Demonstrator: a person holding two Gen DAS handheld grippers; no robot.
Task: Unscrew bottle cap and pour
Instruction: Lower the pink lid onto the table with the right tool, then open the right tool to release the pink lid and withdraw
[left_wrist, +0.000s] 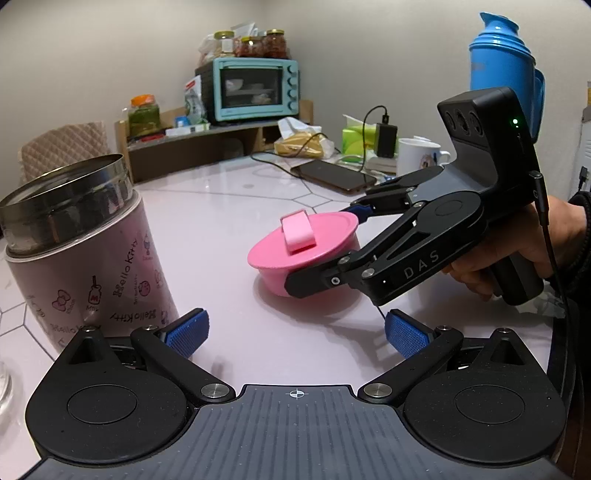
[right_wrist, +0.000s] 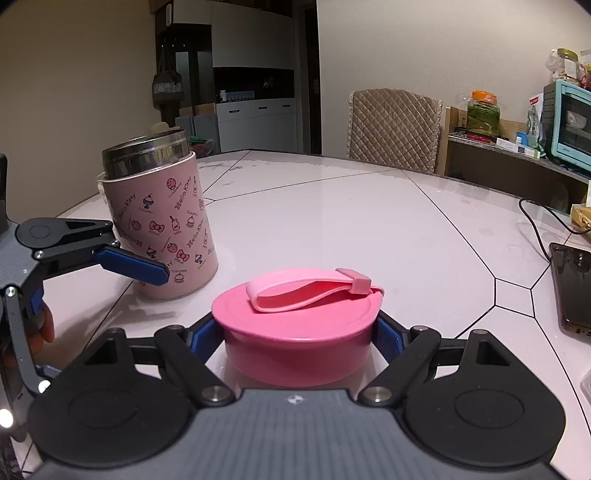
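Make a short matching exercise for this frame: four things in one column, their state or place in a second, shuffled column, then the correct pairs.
Things:
1. pink lid
2. pink flask
3. left hand-held gripper
4. phone

States or places:
A. open, nothing between its fingers
B. flat on the table with a cable running to it
C. clamped in the right hand-held gripper, at the tabletop
D. standing upright, steel mouth uncovered

Pairs: 1-C, 2-D, 3-A, 4-B

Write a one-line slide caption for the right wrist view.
Right gripper clamps pink cap on table; opened flask behind.
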